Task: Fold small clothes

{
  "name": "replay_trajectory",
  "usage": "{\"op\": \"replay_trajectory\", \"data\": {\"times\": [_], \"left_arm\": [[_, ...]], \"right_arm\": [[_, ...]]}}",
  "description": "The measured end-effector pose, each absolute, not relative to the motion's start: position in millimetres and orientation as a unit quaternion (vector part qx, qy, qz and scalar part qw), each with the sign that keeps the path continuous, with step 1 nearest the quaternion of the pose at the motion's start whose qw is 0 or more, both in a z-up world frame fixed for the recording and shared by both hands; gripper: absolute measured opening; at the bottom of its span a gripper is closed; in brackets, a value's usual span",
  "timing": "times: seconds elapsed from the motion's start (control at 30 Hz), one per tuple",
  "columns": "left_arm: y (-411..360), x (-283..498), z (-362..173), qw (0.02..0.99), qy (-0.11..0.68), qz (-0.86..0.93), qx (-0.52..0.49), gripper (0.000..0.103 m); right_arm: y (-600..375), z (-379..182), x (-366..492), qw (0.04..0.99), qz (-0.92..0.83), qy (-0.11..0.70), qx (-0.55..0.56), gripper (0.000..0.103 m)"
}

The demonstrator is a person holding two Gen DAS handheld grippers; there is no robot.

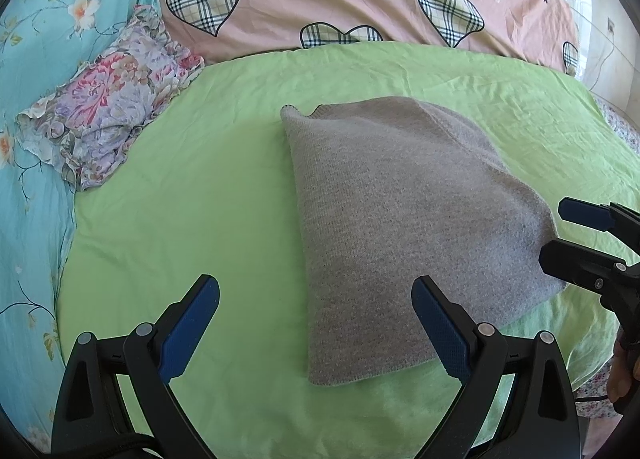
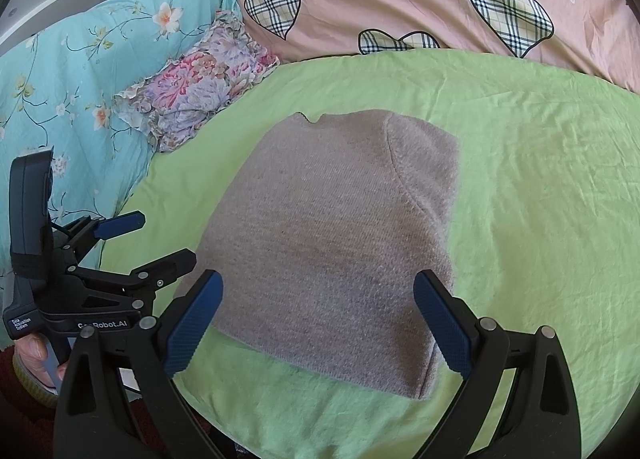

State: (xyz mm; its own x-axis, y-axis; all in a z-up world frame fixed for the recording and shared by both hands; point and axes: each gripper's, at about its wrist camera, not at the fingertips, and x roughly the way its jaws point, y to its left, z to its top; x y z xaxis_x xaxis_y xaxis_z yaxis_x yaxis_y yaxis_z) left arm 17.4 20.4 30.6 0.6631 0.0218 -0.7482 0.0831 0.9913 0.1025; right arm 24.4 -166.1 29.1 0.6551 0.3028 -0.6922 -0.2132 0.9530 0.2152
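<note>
Both jaws gape above one folded grey sweater [image 2: 332, 243], one floral garment [image 1: 108, 99] aside.

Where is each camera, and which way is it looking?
Left wrist: sits on the left gripper, looking forward over the grey sweater; the right gripper shows at right.
Right wrist: sits on the right gripper, facing the same sweater; the left gripper and a hand show at left.
Both share the sweater, green sheet and floral cloth.

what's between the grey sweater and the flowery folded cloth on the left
Only bare green sheet. In the right wrist view the grey sweater and the floral cloth lie apart, with nothing on the strip between them; the left wrist view shows the same gap.
</note>
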Motion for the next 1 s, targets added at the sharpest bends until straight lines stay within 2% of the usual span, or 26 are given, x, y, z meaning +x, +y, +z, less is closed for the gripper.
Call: {"op": "replay_trajectory", "data": {"times": [1.0], "left_arm": [[19.5, 20.7, 33.3, 0.912, 0.405, -0.022, 0.066, 0.097]], "right_arm": [[-169.4, 30.8, 26.5, 0.909, 0.143, 0.386, 0.058, 0.096]]}}
